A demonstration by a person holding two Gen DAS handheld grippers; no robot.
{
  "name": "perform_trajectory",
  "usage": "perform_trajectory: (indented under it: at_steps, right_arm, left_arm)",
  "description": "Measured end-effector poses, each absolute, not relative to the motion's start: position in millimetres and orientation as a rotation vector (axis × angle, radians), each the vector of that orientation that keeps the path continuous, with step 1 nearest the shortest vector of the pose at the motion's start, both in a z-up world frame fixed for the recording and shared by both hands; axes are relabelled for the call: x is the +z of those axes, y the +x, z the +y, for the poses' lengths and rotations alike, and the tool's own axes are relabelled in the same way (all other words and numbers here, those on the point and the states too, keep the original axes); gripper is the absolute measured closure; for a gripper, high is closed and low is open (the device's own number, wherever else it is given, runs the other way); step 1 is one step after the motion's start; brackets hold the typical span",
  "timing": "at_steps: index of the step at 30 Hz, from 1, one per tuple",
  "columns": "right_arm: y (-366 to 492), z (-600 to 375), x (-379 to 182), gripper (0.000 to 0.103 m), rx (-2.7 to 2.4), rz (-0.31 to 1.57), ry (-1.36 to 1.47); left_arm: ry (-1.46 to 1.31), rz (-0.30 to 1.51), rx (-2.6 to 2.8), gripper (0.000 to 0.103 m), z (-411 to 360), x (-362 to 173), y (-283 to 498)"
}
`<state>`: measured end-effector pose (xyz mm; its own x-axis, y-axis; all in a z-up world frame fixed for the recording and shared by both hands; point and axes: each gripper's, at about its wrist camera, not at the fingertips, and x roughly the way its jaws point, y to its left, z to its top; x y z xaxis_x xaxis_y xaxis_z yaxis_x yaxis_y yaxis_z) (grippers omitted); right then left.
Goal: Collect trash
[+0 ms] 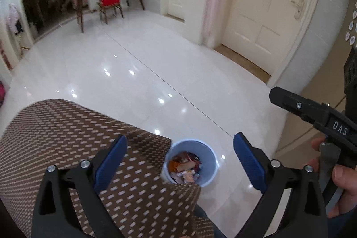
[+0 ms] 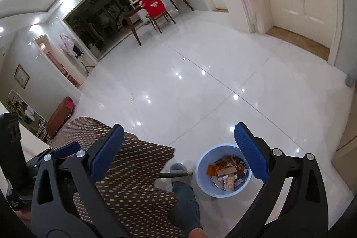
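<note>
Left gripper (image 1: 180, 157) has jaws spread wide, nothing btwn the blue pads (image 1: 111, 165), held up in the air over the edge of a brown tablecloth (image 1: 67, 137) w/ pale dash pattern. Seen thru the gap btwn those jaws, well below and a bit nearer the right pad: a light blue trash bin (image 1: 209, 162) on the glossy white floor (image 1: 156, 64), its near-left rim cut off by the cloth edge. Bin holds a heap of trash (image 1: 186, 165): orange and red wrappers, a tan carton-like piece, some white/pink packets; exact items too small to tell. Right gripper (image 2: 178, 144) also w/ jaws spread apart, empty, up above the floor. In its view the same trash bin (image 2: 205, 180) sits just under the right-hand pad (image 2: 250, 155), which overlaps the bin's right rim in the picture; whole opening otherwise visible, trash (image 2: 226, 172) inside incl. orange packets, a brown box, a white-orange packet near the front. Left of the bin, btwn the jaws: a grey slipper (image 2: 178, 170) and a jeans leg (image 2: 186, 202), w/ a dark thin rod lying across to the bin's wall. Tablecloth (image 2: 133, 171) lies under the left-hand pad. In the left view the right gripper's black body (image 1: 312, 113), marked "DAS", shows off to the right w/ a hand (image 1: 341, 184) on its grip.
</note>
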<state>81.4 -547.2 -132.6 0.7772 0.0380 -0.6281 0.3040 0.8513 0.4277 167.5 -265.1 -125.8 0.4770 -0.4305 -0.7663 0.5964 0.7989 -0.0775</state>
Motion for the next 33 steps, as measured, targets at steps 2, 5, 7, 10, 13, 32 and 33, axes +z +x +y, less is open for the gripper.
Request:
perform_trajectory:
  at_steps: [2,5,7,10,13,32,33]
  right_arm:
    - [81.4,-534.5,-119.5,0.006,-0.133,0.659,0.520]
    - [80.8,-511.9,-95.6,0.006,-0.105,0.634,0.478]
    - [79.0,-494.9,-77.0,0.006,-0.082,0.612,0.451]
    - [75.6,-473.7,-52.5,0.006,-0.054,0.582,0.413]
    - [69.4,-446.4,-23.3,0.006,-0.027,0.546,0.370]
    - [10.7,-329.3,71.9,0.006,-0.030,0.375,0.117]
    - [9.2,-325.5,72.9,0.006,-0.032,0.368,0.108]
  left_arm:
    - [0.188,0.843,-0.622,0.009,-251.9,-111.9,160.4]
    - [0.127,0.811,-0.609,0.009,-223.8,-89.1,148.9]
    - [0.100,0.772,-0.575,0.008,-203.6,-73.7,142.1]
    - [0.108,0.722,-0.507,0.007,-179.2,-58.4,130.7]
    - [0.090,0.694,-0.447,0.007,-148.5,-40.1,120.1]
    - [-0.008,0.348,-0.145,0.007,-52.9,60.4,33.1]
    - [-0.006,0.333,-0.142,0.007,-53.1,64.4,28.8]
